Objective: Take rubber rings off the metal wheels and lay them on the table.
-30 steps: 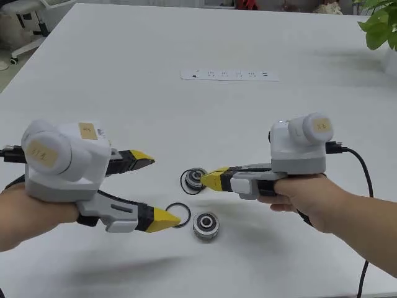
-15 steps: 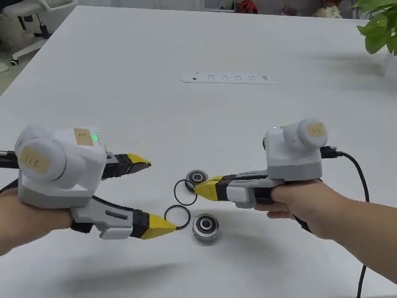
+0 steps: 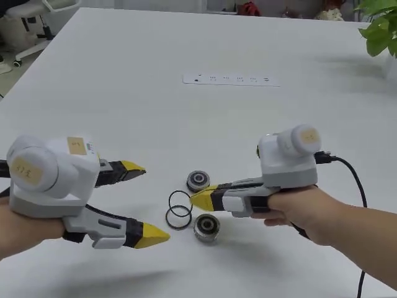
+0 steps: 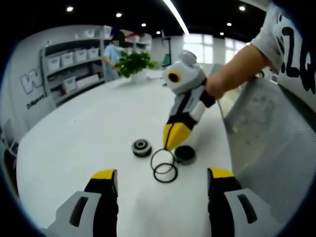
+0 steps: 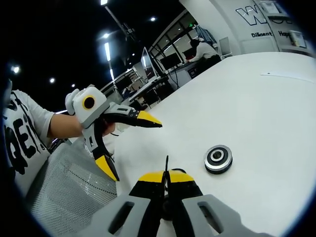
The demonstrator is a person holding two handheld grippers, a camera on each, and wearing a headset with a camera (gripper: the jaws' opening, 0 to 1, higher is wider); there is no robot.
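- Two yellow-tipped jaws of the left gripper [image 3: 142,202] stand wide apart with nothing between them. It is off to the left of the shiny round metal near wheel [image 3: 206,226].
- One thin black rubber ring [image 3: 178,217] lies flat on the big white table [image 3: 248,124], just left of the near wheel.
- One more thin black rubber ring, the second ring [image 3: 180,200], sits just behind the first one and looks to touch it.
- One dark round metal far wheel [image 3: 198,180] sits a little behind the near wheel.
- One right gripper [image 3: 200,199] is squeezed tight on the edge of the second ring, with its tips just behind the near wheel.
- My guess is that the second ring is being laid down now. Next, the right jaws need to open and lift away gently, so the ring stays put. I cannot tell if any wheel has another ring on it.
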